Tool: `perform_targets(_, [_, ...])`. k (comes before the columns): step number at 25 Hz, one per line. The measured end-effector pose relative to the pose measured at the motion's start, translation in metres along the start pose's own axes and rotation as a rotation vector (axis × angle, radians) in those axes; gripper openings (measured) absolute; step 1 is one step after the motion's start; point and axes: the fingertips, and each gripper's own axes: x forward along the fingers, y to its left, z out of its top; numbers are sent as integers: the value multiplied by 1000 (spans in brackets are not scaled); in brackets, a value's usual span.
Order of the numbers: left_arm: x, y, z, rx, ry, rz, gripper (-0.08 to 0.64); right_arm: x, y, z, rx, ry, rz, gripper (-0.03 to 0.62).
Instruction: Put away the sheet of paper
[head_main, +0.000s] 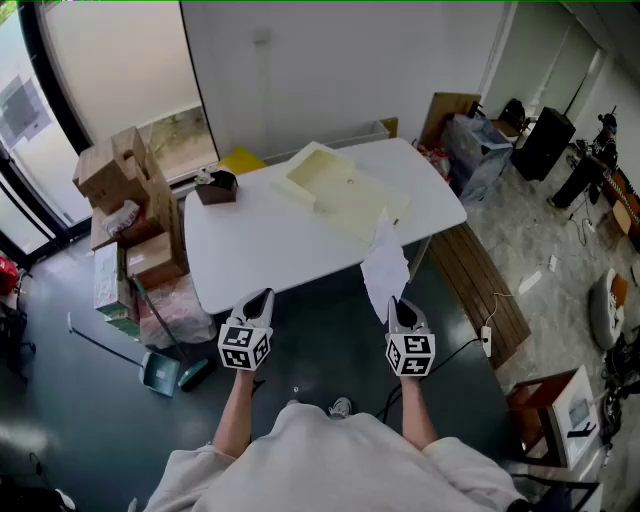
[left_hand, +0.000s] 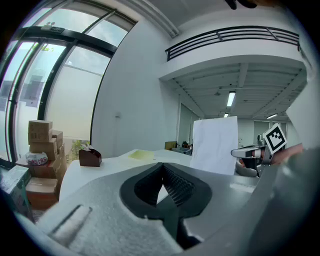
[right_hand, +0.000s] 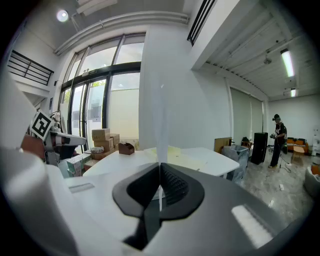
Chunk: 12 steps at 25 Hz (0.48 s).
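Right gripper (head_main: 398, 303): your jaws are clamped on the lower edge of 1 sheet of paper (head_main: 384, 262) (seen edge-on in this gripper's own view).
Left gripper (head_main: 262, 296): your jaw tips meet, with nothing held.
Sheet of paper: upright above the right gripper, at the near edge of the white table (head_main: 262, 240).

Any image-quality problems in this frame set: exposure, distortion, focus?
Head view: sharp, evenly lit, only the window washed out. Left gripper view: heavy fisheye bending, black corners, sheet of paper clear. Right gripper view: same fisheye; the sheet, edge-on above the right gripper, is a pale blur; ceiling lamp glares.
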Motion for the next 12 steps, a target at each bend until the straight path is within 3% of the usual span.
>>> perform_targets(12, [6,-22,-1,3,4,1,3,-6,-14,-1,-11,-13,15,2])
